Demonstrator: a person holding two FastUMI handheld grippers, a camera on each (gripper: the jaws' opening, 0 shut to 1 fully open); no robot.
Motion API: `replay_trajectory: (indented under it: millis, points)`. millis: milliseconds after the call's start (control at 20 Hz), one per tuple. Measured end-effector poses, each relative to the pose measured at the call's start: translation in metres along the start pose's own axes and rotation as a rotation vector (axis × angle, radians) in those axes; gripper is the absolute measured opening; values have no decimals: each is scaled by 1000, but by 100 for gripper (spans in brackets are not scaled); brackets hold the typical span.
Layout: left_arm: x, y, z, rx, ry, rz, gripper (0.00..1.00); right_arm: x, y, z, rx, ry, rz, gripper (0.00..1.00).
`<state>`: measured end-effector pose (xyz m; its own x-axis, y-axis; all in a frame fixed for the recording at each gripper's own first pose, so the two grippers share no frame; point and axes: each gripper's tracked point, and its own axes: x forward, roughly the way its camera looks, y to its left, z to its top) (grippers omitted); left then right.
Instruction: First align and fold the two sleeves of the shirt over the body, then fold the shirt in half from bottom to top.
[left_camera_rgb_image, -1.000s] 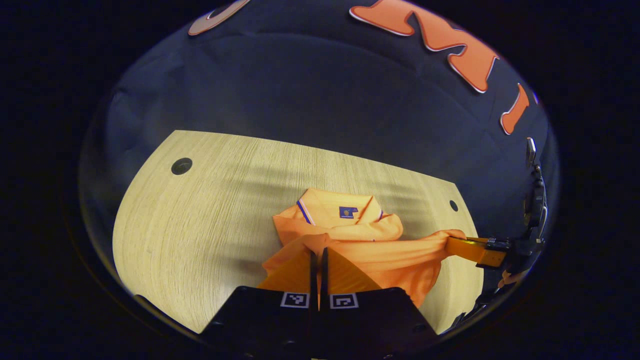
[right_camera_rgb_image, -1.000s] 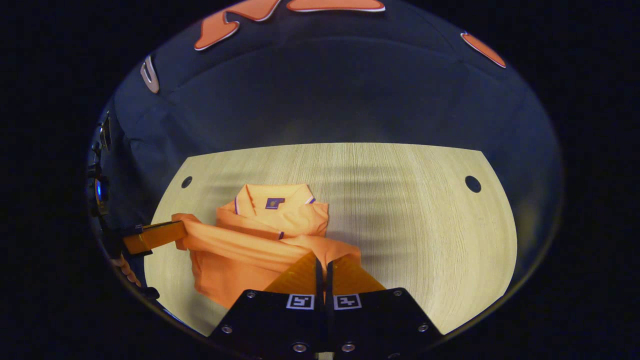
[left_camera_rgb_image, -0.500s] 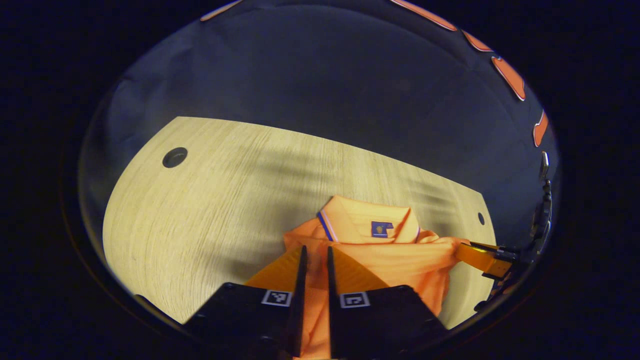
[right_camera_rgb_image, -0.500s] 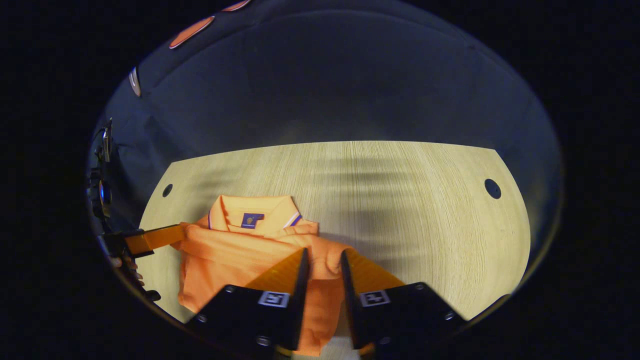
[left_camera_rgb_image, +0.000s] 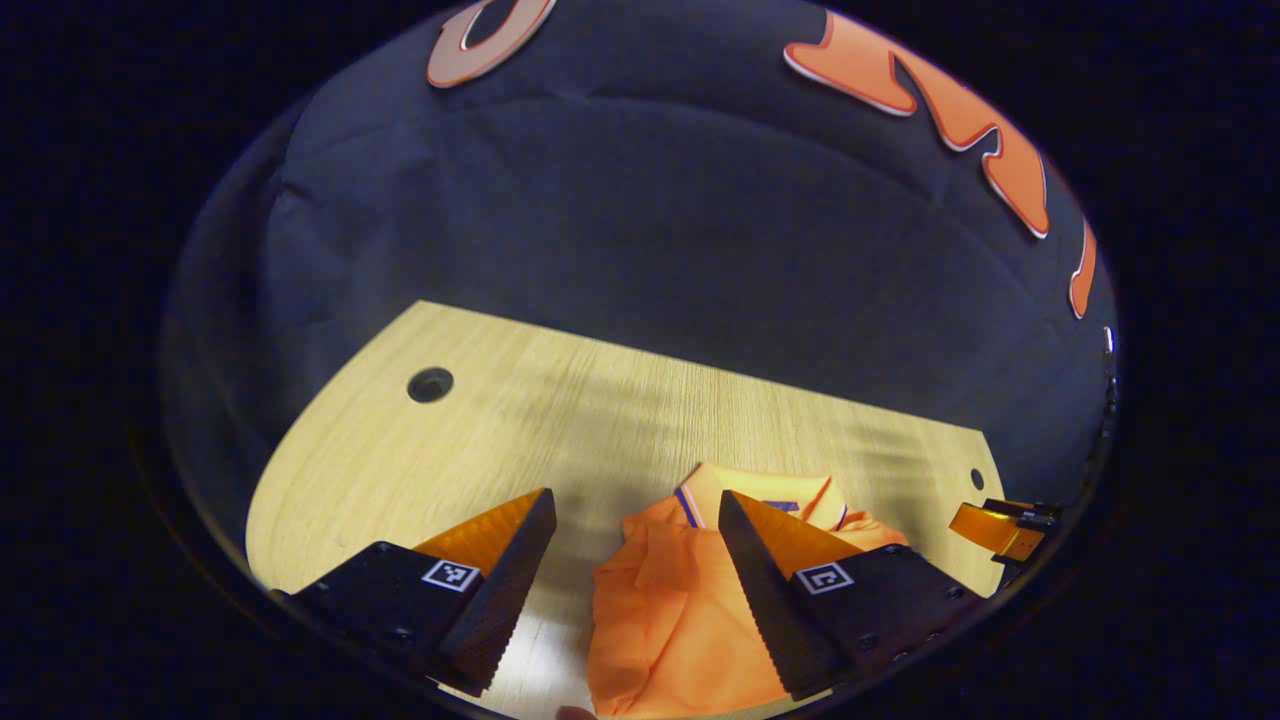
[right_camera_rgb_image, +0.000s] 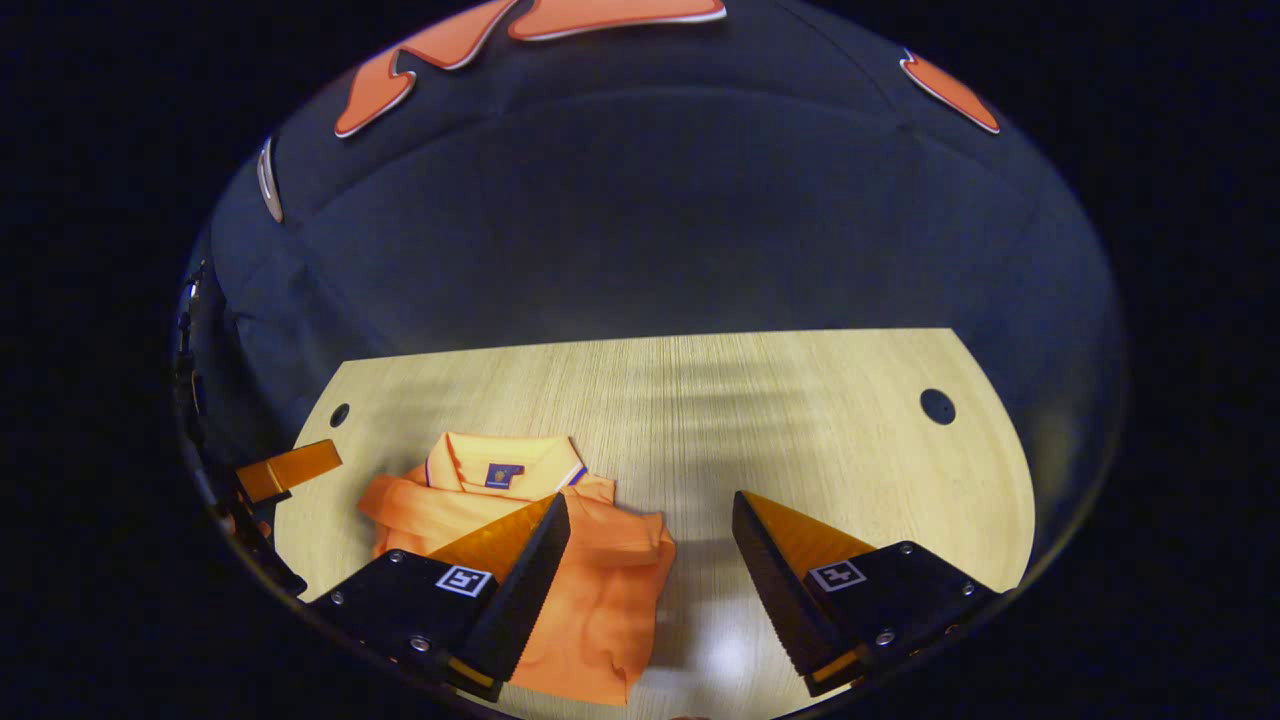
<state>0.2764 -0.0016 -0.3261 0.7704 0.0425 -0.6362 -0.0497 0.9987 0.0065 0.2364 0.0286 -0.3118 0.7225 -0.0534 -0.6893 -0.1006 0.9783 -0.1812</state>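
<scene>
Orange shirt (left_camera_rgb_image: 680, 620) lies folded on the wooden table (left_camera_rgb_image: 480, 450) in the left gripper view, left gripper (left_camera_rgb_image: 635, 580) spread wide, holding nothing; right gripper view: right gripper (right_camera_rgb_image: 650, 580) equally wide and empty, shirt (right_camera_rgb_image: 600, 590) by its left finger, collar label (right_camera_rgb_image: 497, 475) unreadable

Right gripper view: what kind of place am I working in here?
Likely a staged recording booth, not a home: a dark cloth wall backs a bare wooden table with round holes, holding just an orange shirt.
</scene>
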Motion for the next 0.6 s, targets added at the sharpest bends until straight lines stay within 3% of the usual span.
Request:
replay_trajectory:
  millis: [350, 600]
  points:
    - [-142, -16, 88, 159, -306, -21, 98, -114, 24, 41, -17, -212, 2, 99]
    - [-247, -18, 102, 114, -475, -32, 98, -210, 56, 48, -27, -391, 42, 99]
